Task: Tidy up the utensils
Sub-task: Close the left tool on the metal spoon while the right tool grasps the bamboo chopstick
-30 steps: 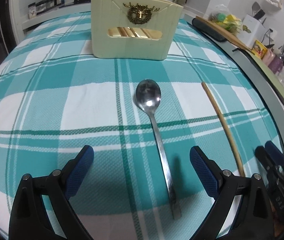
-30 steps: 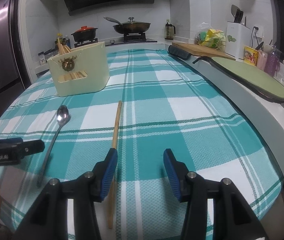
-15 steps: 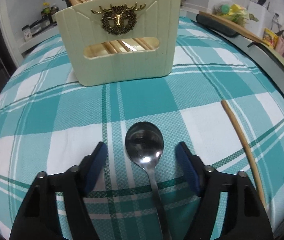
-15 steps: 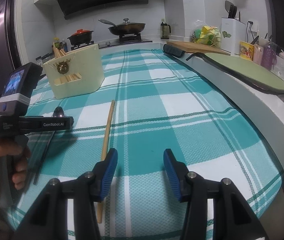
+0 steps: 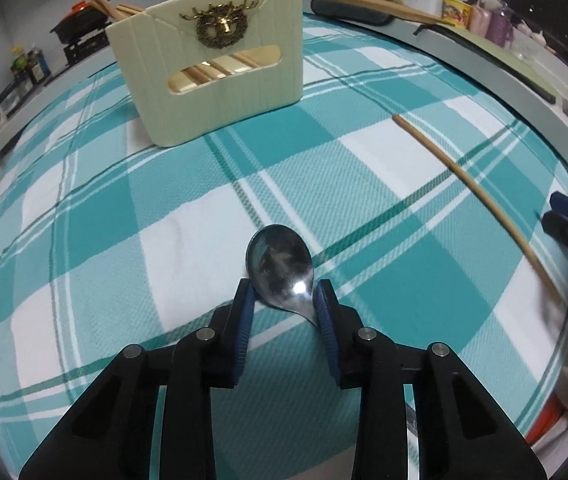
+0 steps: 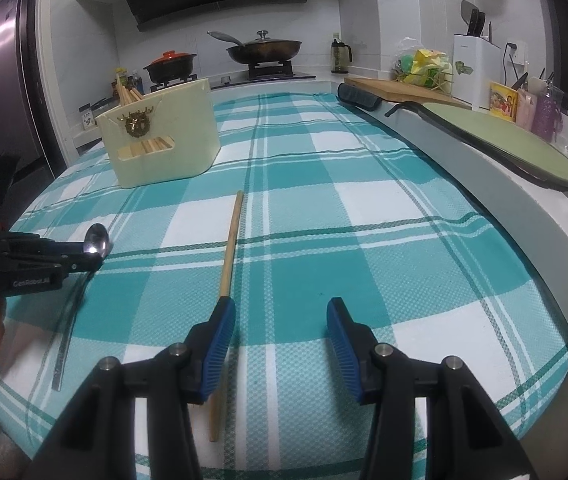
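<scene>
1 spoon (image 5: 279,266), bowl toward holder (image 5: 211,64)

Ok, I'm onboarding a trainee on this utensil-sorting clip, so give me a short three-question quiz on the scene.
1. True or false: the right gripper holds the chopstick.
2. What lies between the left gripper's closing jaws?
A) spoon
B) fork
C) knife
3. Fill in: the cream holder already contains wooden ____.

Key:
1. False; it is open, the chopstick beside its left finger.
2. A
3. chopsticks
</scene>
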Available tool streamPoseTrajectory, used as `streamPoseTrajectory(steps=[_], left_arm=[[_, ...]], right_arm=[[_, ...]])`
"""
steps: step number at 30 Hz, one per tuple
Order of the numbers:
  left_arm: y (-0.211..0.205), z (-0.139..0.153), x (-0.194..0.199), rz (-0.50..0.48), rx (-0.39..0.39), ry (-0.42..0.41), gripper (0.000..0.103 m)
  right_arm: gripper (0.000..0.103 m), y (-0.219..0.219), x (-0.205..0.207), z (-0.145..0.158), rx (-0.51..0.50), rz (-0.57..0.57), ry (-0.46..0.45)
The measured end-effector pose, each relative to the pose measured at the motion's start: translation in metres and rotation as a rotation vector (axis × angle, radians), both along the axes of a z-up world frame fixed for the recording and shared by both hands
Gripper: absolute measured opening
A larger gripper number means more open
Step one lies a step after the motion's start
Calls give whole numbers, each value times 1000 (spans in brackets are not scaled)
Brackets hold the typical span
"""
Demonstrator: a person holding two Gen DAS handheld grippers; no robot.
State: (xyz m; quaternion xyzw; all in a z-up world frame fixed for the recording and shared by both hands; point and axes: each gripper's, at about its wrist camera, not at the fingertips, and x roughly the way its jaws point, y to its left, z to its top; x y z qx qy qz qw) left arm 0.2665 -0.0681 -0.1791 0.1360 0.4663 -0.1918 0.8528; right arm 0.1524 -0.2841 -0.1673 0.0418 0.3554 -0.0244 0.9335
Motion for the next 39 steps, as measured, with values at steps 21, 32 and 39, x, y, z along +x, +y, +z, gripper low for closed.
streamPoseTrajectory(steps=[21, 32, 39], left_arm=[[49, -8, -54, 361, 2, -63, 99], [33, 1, -28, 270, -80, -35, 98], [29, -7, -2, 285, -141, 24, 93]], right_arm=[[49, 30, -5, 8, -50, 75, -7], [50, 11, 41, 9, 65, 129, 120], [50, 11, 97, -4, 100, 218, 291]])
